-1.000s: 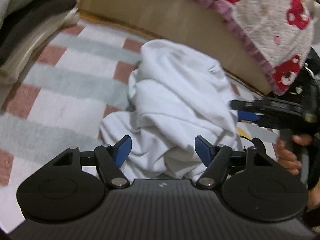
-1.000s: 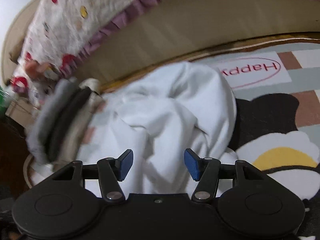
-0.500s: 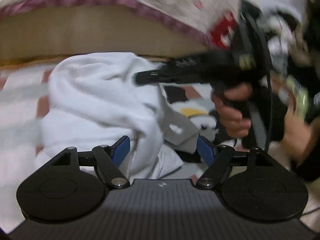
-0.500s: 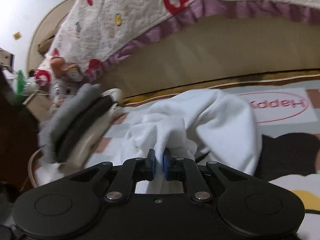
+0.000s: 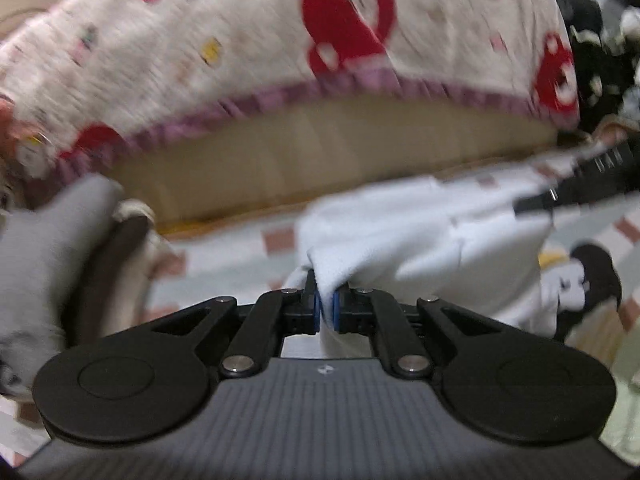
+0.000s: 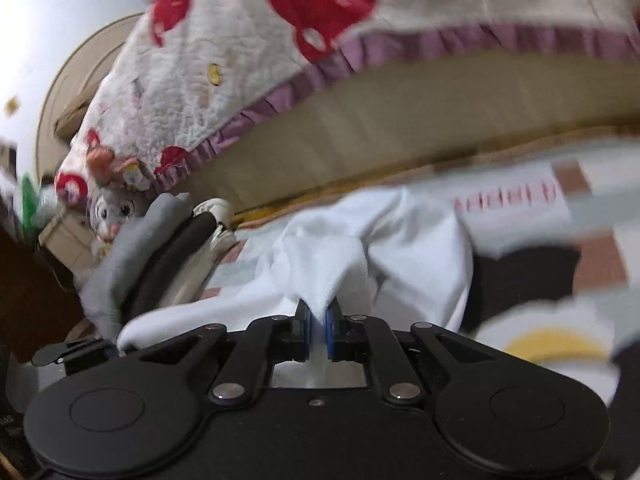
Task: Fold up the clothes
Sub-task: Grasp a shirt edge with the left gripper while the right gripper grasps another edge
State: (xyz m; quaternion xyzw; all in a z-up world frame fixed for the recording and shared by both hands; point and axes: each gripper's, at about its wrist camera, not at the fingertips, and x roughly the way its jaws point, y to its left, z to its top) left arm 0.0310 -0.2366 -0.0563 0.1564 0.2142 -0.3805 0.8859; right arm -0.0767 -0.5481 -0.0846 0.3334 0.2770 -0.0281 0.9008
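Note:
A crumpled white garment [image 5: 420, 232] lies on a patterned rug [image 5: 240, 248] in front of a bed. My left gripper [image 5: 326, 308] is shut on a fold of the white cloth. My right gripper [image 6: 318, 326] is shut on another fold of the same garment [image 6: 360, 256]. The right gripper also shows in the left wrist view [image 5: 576, 192] as a black blurred shape at the far right, over the garment. In the right wrist view the left gripper [image 6: 72, 350] shows at the lower left edge. Both views are motion-blurred.
A stack of folded grey, black and cream clothes [image 5: 60, 256] sits on the rug at the left, also in the right wrist view [image 6: 152, 256]. A bed with a white and red quilt [image 5: 280, 40] stands behind. A plush toy [image 6: 108, 208] sits at its corner.
My left gripper was open and has closed on a fold of the white garment. My right gripper, open a second ago, closed on the cloth and still holds it. Both views have tilted up toward the bed.

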